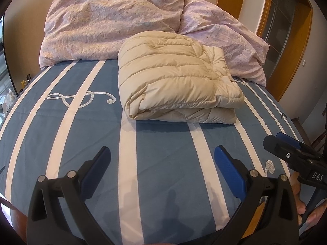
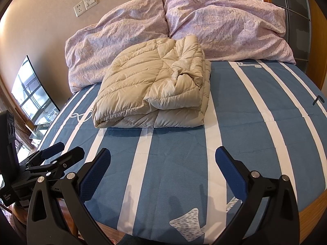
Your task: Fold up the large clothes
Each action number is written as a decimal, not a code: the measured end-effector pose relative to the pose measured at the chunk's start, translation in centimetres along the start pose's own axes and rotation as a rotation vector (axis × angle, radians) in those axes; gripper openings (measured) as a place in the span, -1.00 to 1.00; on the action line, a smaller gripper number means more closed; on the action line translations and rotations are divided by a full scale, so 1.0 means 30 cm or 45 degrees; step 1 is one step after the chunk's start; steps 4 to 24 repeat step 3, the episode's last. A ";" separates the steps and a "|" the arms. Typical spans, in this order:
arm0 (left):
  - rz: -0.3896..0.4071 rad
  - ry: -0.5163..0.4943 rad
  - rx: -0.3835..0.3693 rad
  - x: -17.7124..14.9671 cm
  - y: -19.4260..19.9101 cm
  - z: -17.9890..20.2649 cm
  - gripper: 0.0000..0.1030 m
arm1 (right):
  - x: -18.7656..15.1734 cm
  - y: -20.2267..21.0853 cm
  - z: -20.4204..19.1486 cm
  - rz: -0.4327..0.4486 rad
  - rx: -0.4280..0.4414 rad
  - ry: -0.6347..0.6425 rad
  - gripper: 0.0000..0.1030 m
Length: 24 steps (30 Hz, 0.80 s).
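Note:
A beige quilted down coat [image 1: 175, 79] lies folded into a thick rectangular bundle on the blue and white striped bed sheet [image 1: 67, 126]. It also shows in the right wrist view [image 2: 153, 94]. My left gripper [image 1: 162, 157] is open and empty, held above the sheet near the bed's front edge, well short of the coat. My right gripper [image 2: 163, 159] is open and empty too, at about the same distance from the coat. The right gripper shows at the right edge of the left wrist view [image 1: 286, 147], and the left gripper shows at the lower left of the right wrist view [image 2: 61, 153].
Two pink crumpled pillows [image 1: 114, 22] [image 1: 224, 38] lie against the wall behind the coat. A wooden door frame [image 1: 286, 40] stands at the right. A wall socket [image 2: 85, 4] and a mirror or screen [image 2: 32, 89] are at the left of the bed.

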<state>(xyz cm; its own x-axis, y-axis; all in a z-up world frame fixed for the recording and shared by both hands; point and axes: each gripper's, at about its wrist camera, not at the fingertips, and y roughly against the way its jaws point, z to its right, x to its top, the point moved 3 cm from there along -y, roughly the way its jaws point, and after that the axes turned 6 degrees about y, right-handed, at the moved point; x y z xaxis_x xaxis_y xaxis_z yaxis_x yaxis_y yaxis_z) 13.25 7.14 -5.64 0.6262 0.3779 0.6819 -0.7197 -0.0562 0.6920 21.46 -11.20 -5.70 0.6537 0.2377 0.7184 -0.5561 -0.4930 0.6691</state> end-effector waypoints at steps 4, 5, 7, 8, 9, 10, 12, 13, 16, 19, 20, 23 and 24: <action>0.000 -0.001 0.000 0.000 0.000 0.000 0.96 | 0.000 0.000 0.000 0.000 0.000 0.000 0.97; 0.000 -0.001 0.000 0.000 0.000 0.000 0.96 | 0.000 0.000 0.000 0.000 0.000 0.000 0.97; 0.000 -0.001 0.000 0.000 0.000 0.000 0.96 | 0.000 0.000 0.000 0.000 0.000 0.000 0.97; 0.000 -0.001 0.000 0.000 0.000 0.000 0.96 | 0.000 0.000 0.000 0.000 0.000 0.000 0.97; 0.000 -0.001 0.000 0.000 0.000 0.000 0.96 | 0.000 0.000 0.000 0.000 0.000 0.000 0.97; 0.000 -0.001 0.000 0.000 0.000 0.000 0.96 | 0.000 0.000 0.000 0.000 0.000 0.000 0.97; 0.000 -0.001 0.000 0.000 0.000 0.000 0.96 | 0.000 0.000 0.000 0.000 0.000 0.000 0.97; 0.000 -0.001 0.000 0.000 0.000 0.000 0.96 | 0.000 0.000 0.000 0.000 0.000 0.000 0.97; 0.000 -0.001 0.000 0.000 0.000 0.000 0.96 | 0.000 0.000 0.000 0.000 0.000 0.000 0.97; 0.000 -0.001 0.000 0.000 0.000 0.000 0.96 | 0.000 0.000 0.000 0.000 0.000 0.000 0.97; 0.000 -0.001 0.000 0.000 0.000 0.000 0.96 | 0.000 0.000 0.000 0.000 0.000 0.000 0.97; 0.000 -0.001 0.000 0.000 0.000 0.000 0.96 | 0.000 0.000 0.000 0.000 0.000 0.000 0.97; 0.000 -0.001 0.000 0.000 0.000 0.000 0.96 | 0.000 0.000 0.000 0.000 0.000 0.000 0.97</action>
